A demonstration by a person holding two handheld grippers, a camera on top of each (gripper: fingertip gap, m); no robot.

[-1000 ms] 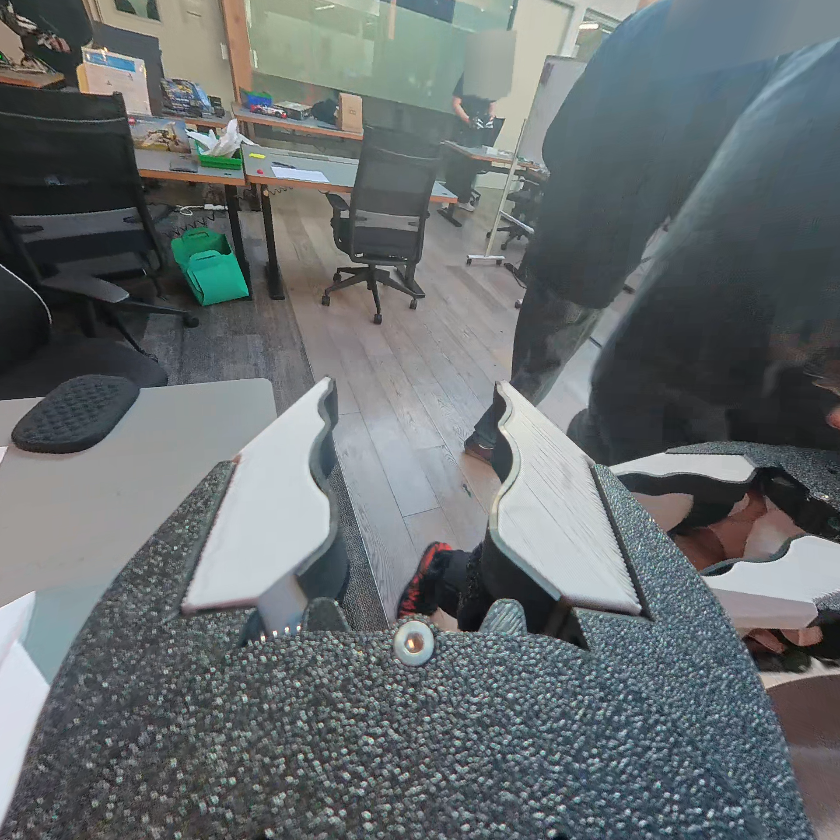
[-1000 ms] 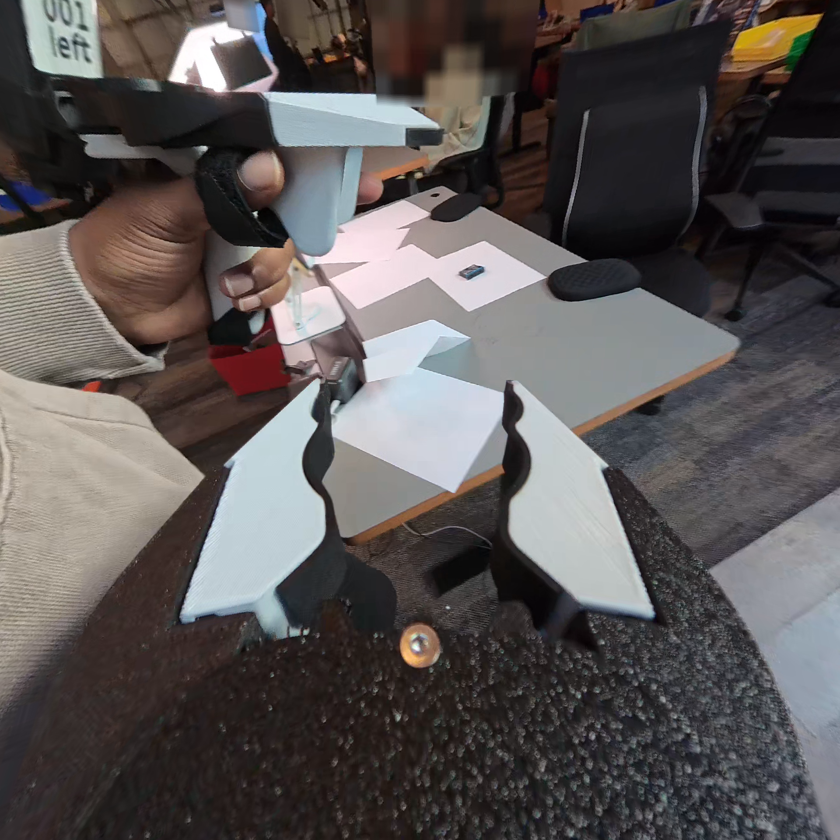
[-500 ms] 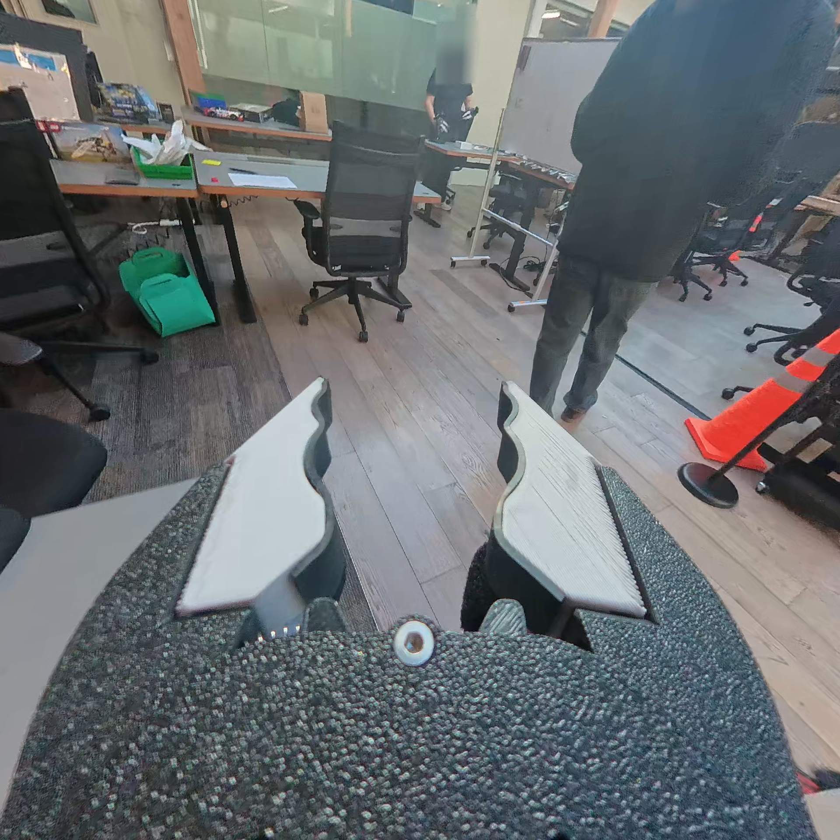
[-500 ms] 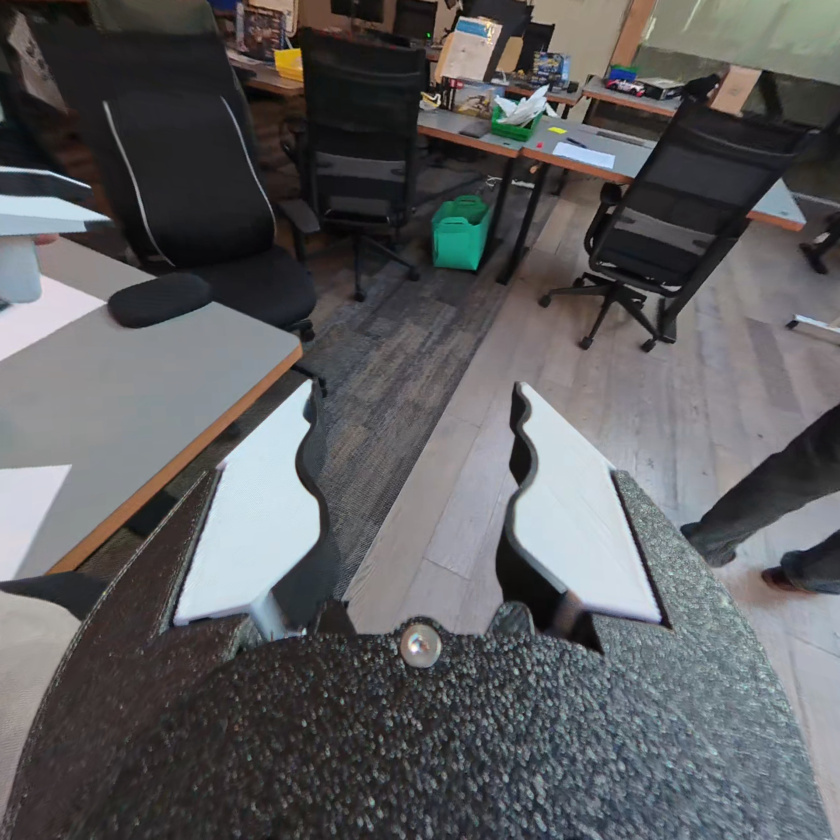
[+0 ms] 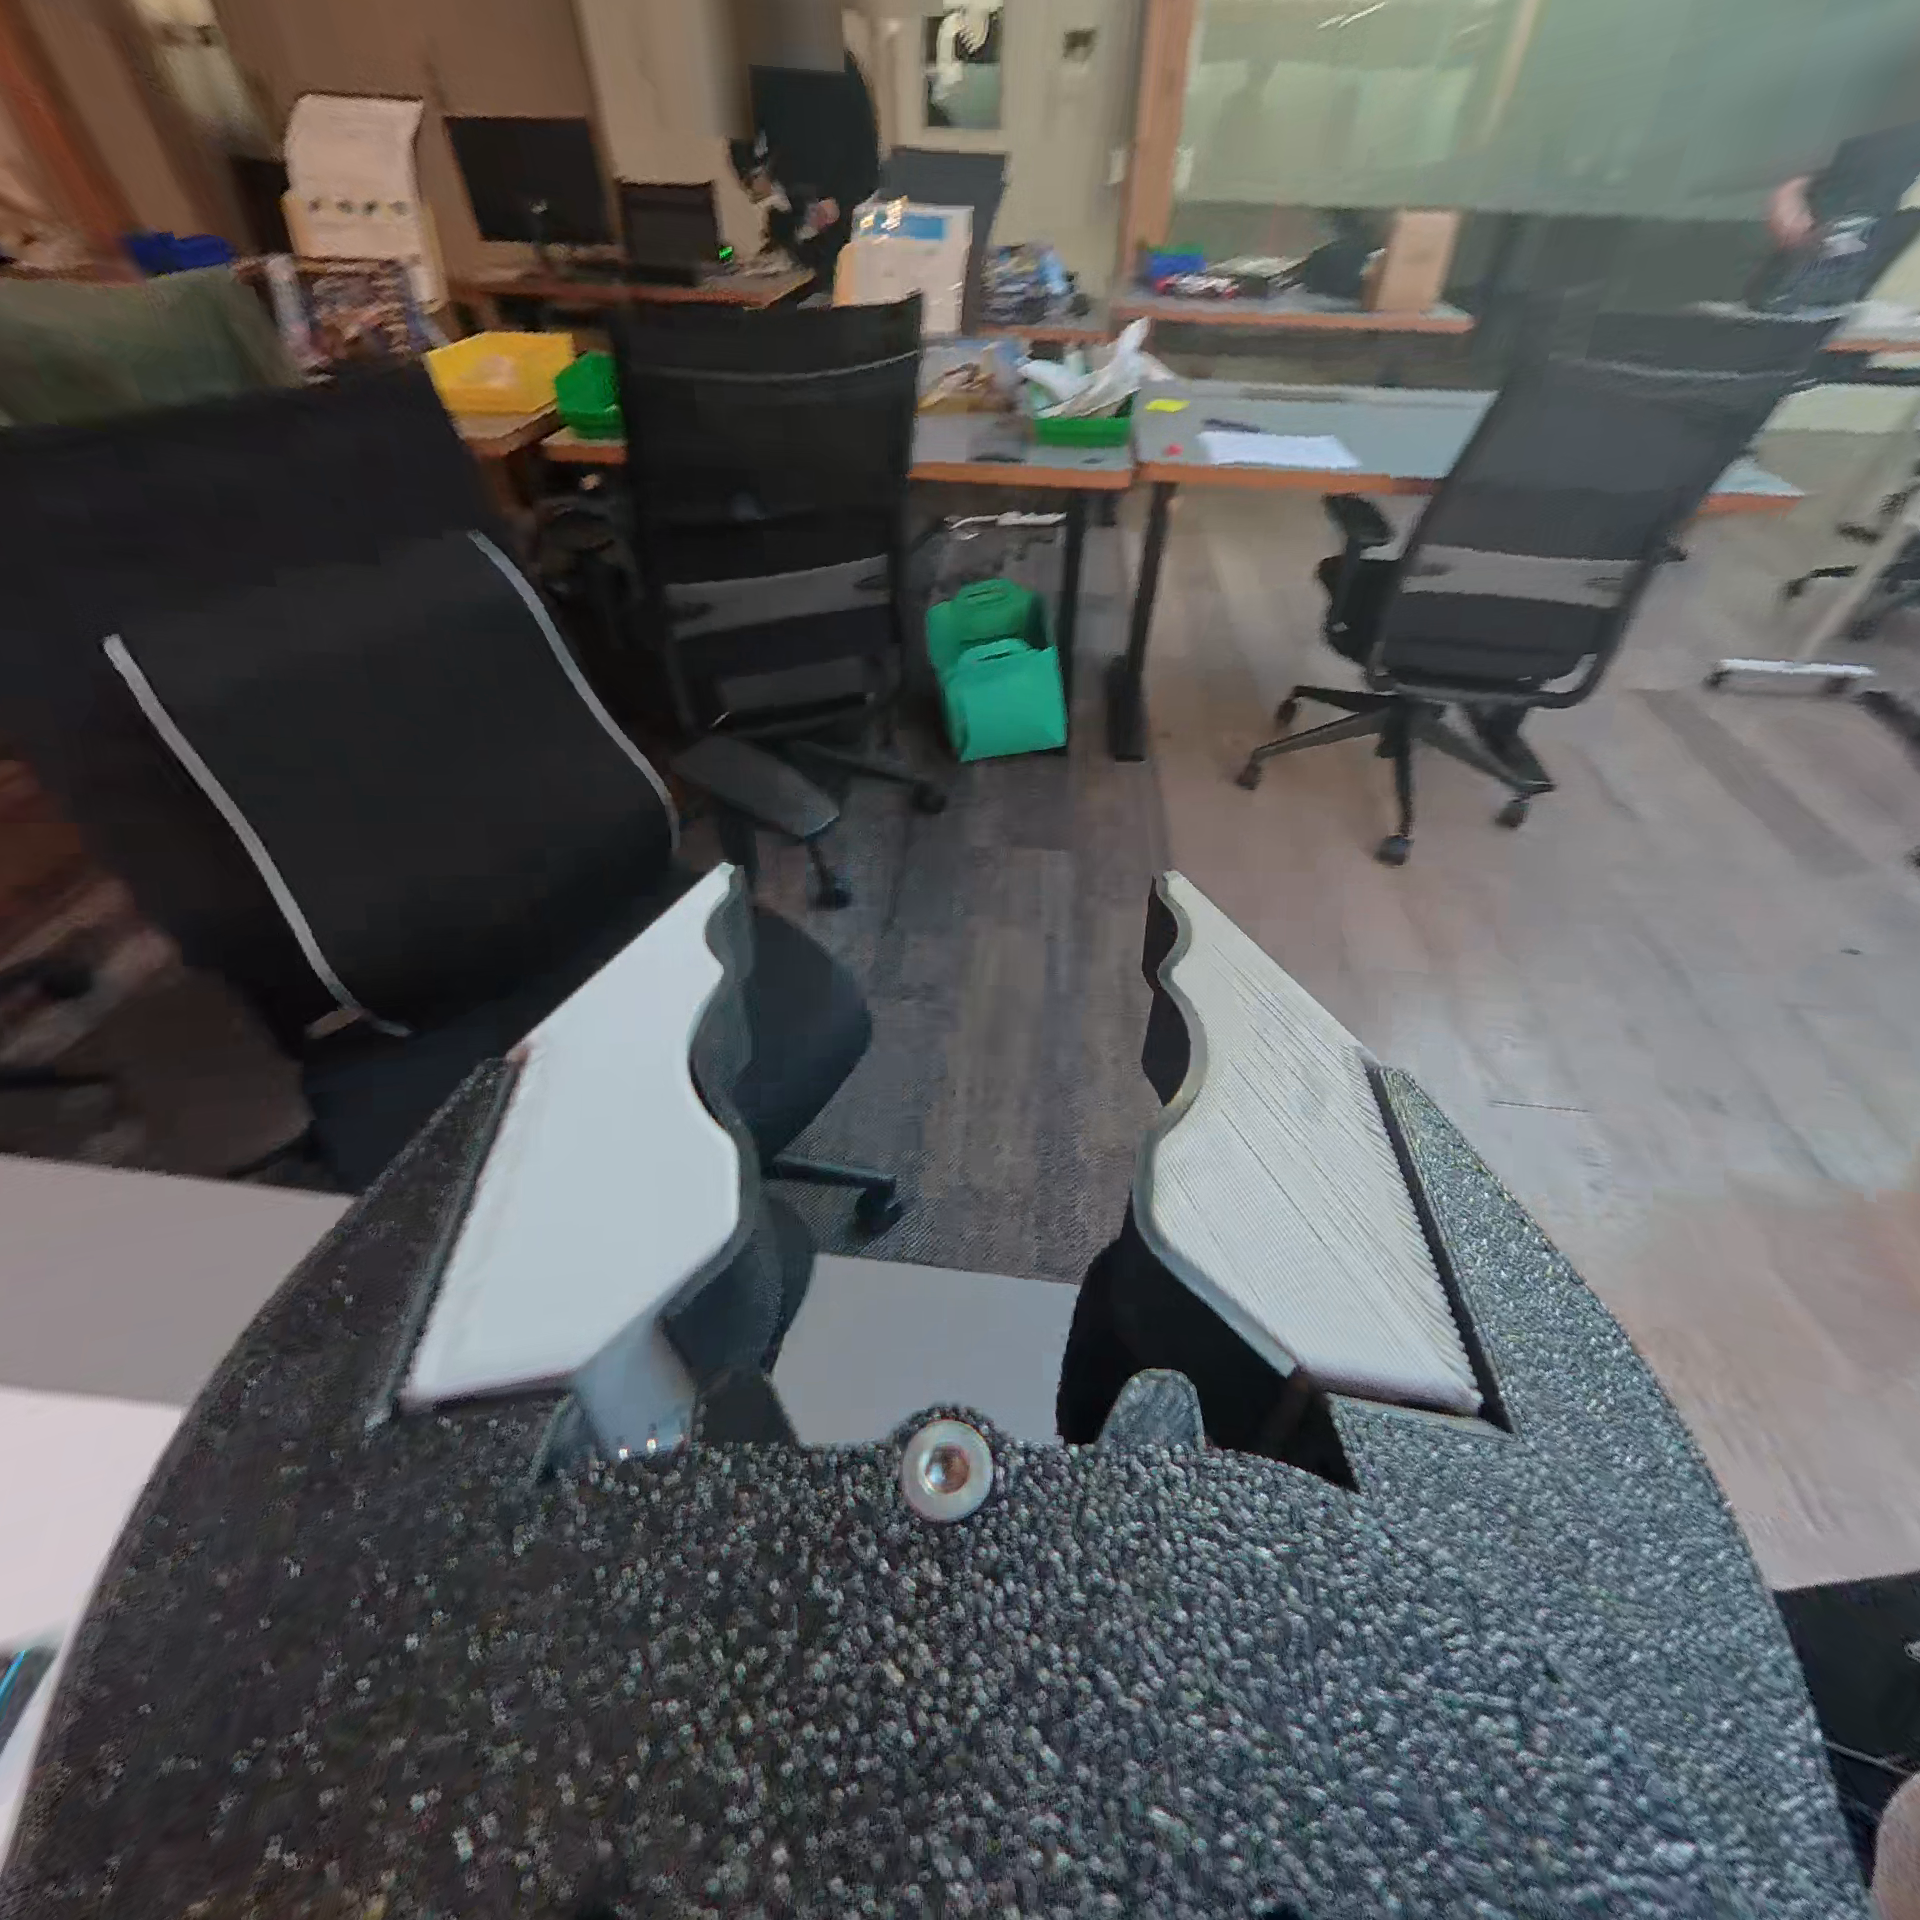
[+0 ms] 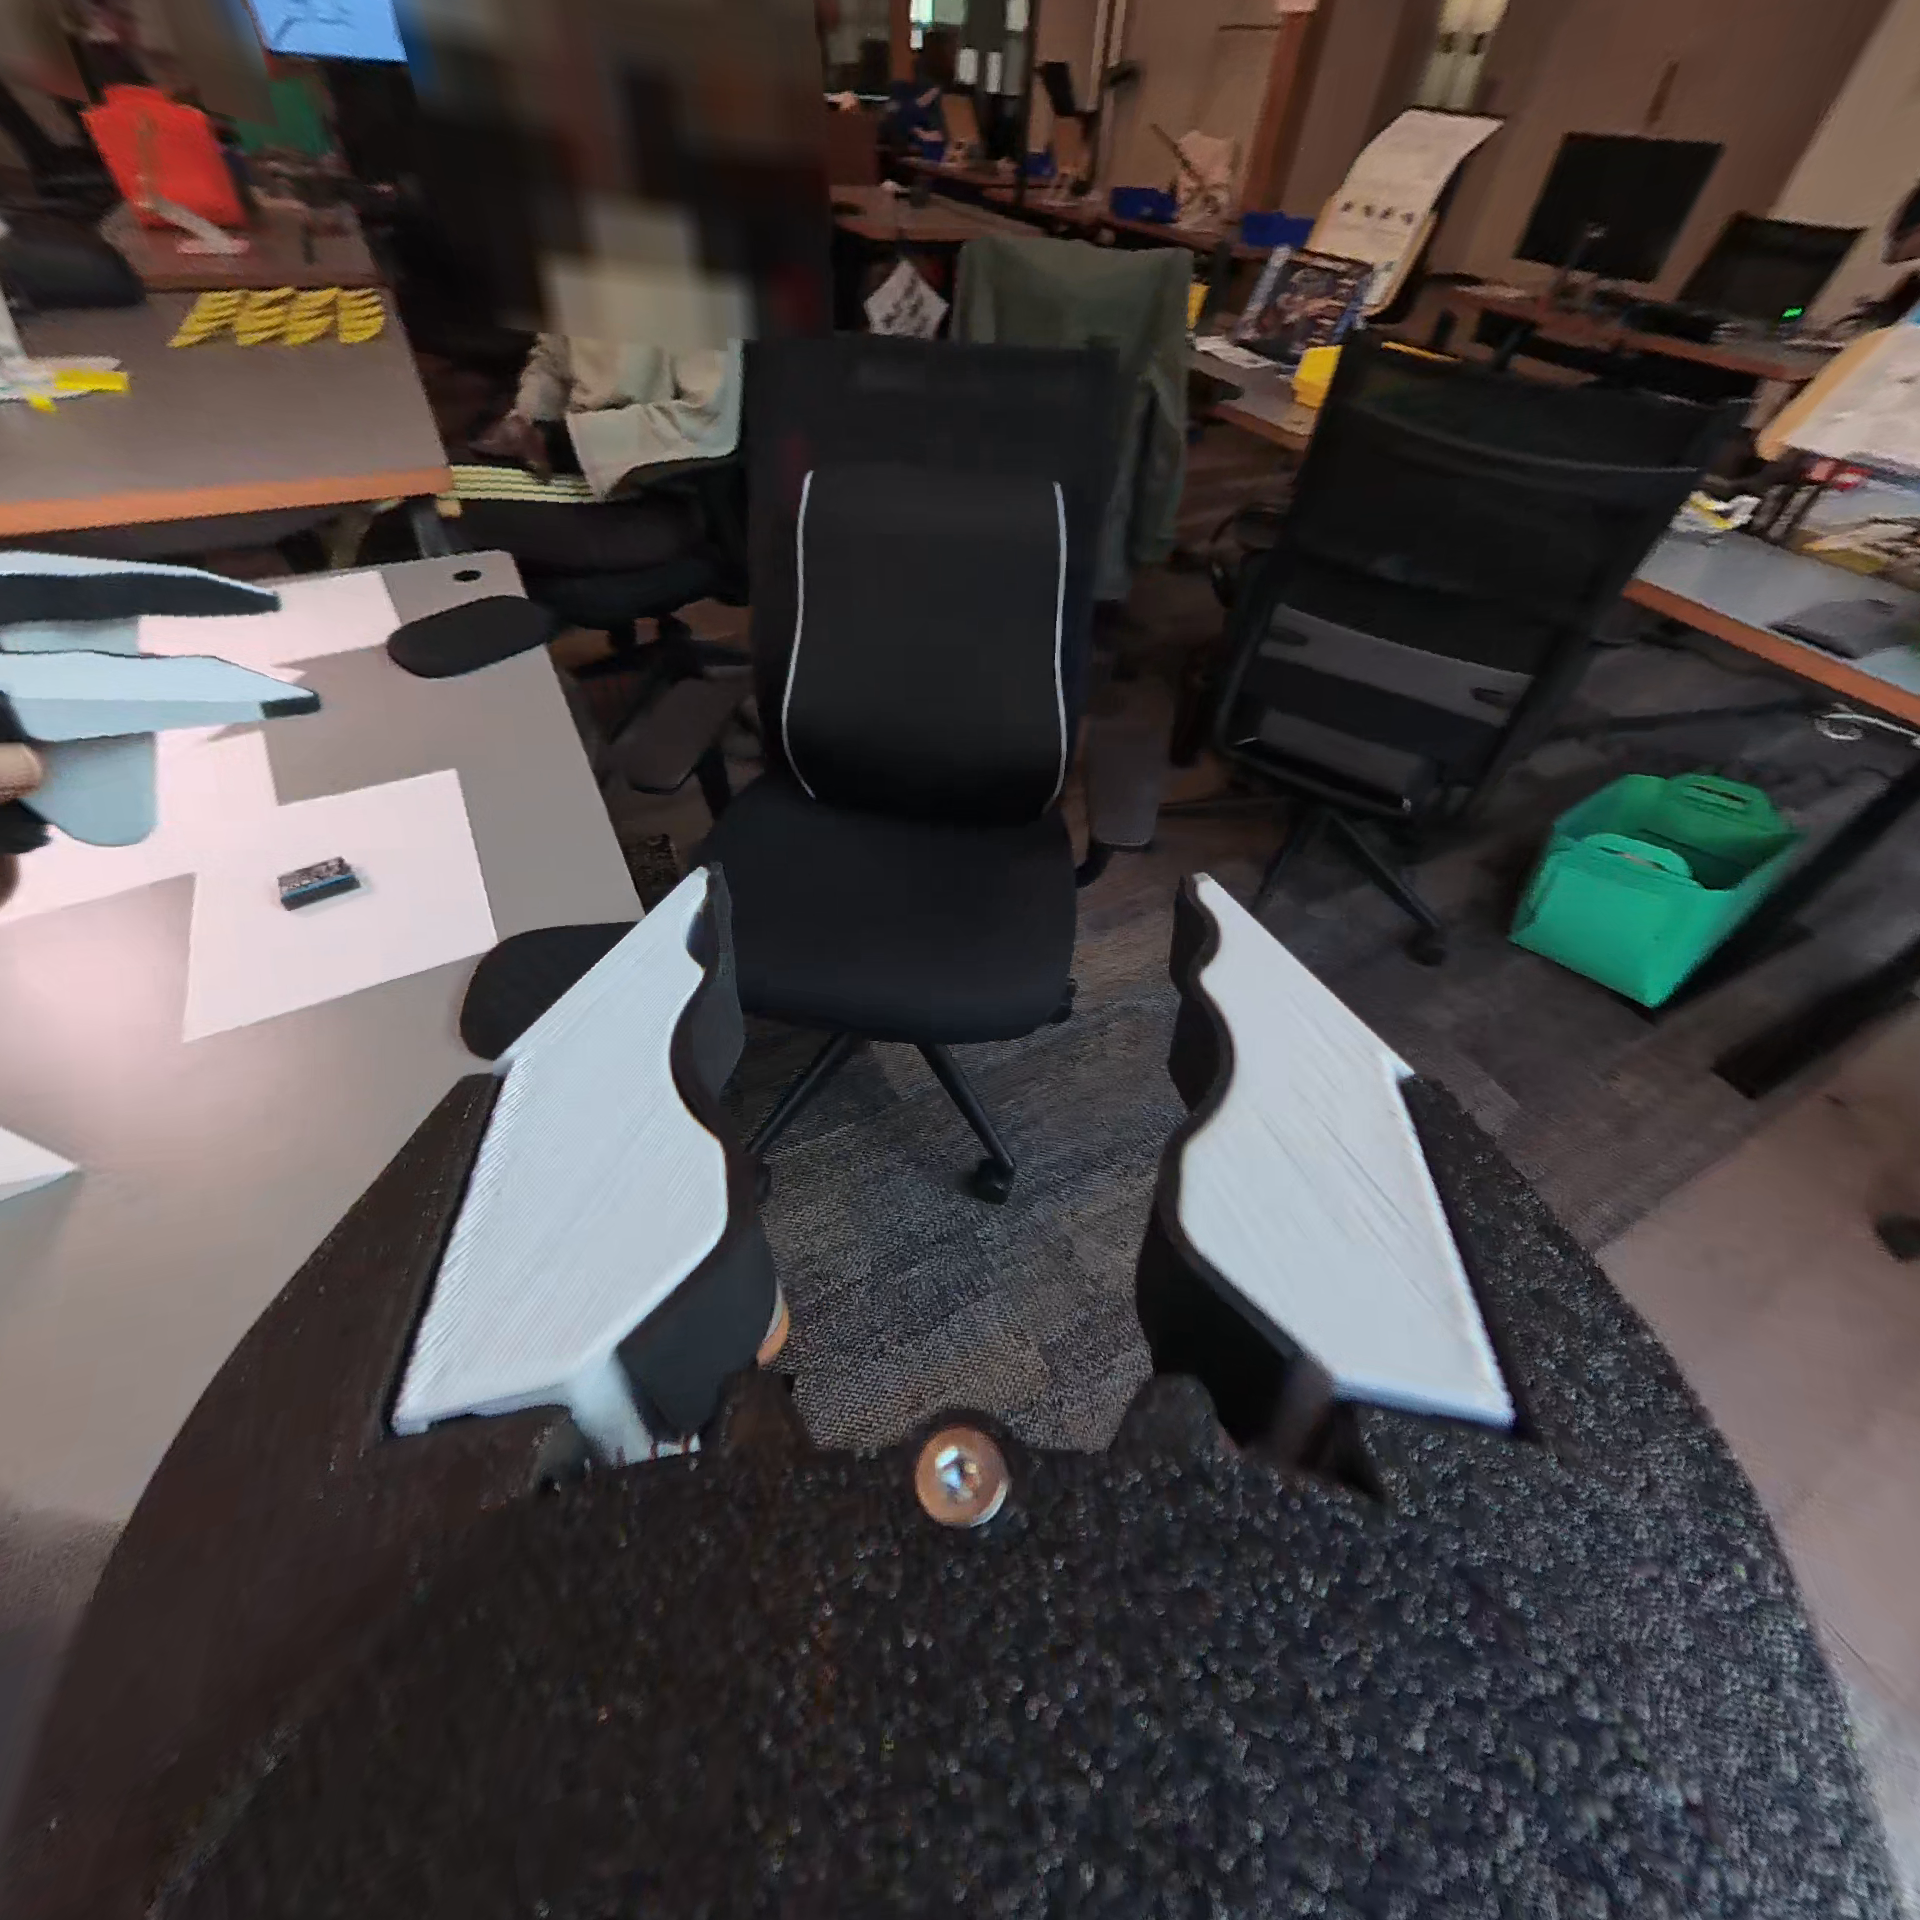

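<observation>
My left gripper point(image 5: 945, 894) is open and empty, held in the air above the edge of a grey table point(image 5: 145, 1268) and facing the room. My right gripper point(image 6: 951, 894) is open and empty, pointing at a black office chair point(image 6: 914, 727) beside the table point(image 6: 208, 1143). The left gripper's fingers point(image 6: 135, 696) show at the left edge of the right wrist view, above the table. White paper sheets point(image 6: 343, 925) lie on the table, and a small dark block with a blue edge point(image 6: 320, 881) sits on one sheet.
Black office chairs point(image 5: 769, 540) point(image 5: 1538, 582) point(image 6: 1455, 623) stand on carpet and wood floor. A green bag point(image 5: 1003, 686) point(image 6: 1652, 883) sits on the floor by desks cluttered with boxes and papers point(image 5: 1039, 416). A black armrest pad point(image 6: 468, 636) overlaps the table edge.
Both grippers have swung to the left, turning away from the standing person and wood floor toward the chairs and table. Both stay open and empty.
</observation>
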